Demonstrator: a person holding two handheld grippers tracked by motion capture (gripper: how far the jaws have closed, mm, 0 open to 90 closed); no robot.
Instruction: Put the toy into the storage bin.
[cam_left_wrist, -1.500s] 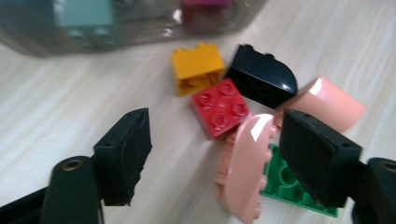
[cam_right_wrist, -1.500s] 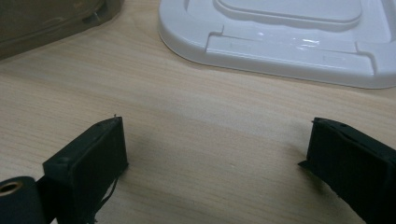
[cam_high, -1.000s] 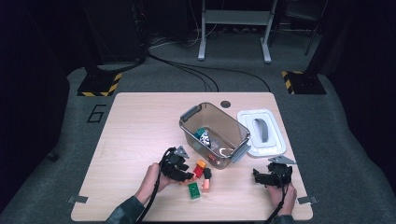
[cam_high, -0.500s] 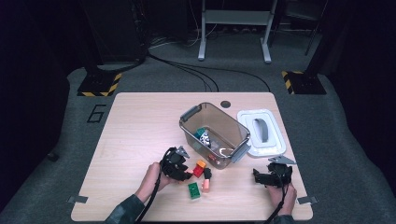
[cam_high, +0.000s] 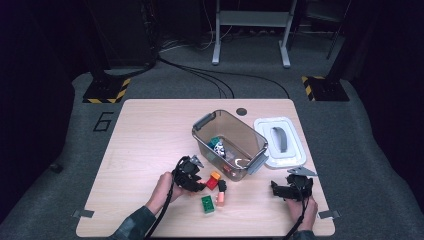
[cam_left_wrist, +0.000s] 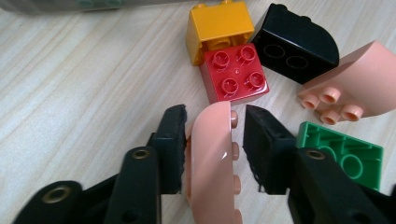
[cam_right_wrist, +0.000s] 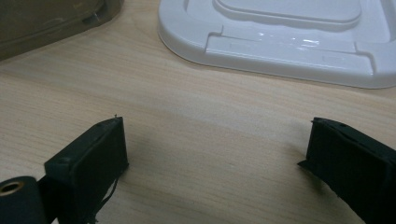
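**Left gripper closed on a pink brick**

High view: the left gripper (cam_high: 192, 175) sat among loose bricks before the bin (cam_high: 229, 142). Left gripper view: its jaws had just closed onto the pink curved brick (cam_left_wrist: 211, 158), readying a lift. Right gripper view: the right gripper (cam_right_wrist: 215, 158) stood apart, idle.

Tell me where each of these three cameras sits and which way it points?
High view: above the person's side, looking forward and down on the wooden table; both hands show.
Left gripper view: rides the left gripper, looking down its jaws, closed on a curved pink plastic brick.
Right gripper view: rides the right gripper, jaws open over bare wood, facing the white plastic lid.
Shared: the high view also shows that lid and the left gripper.
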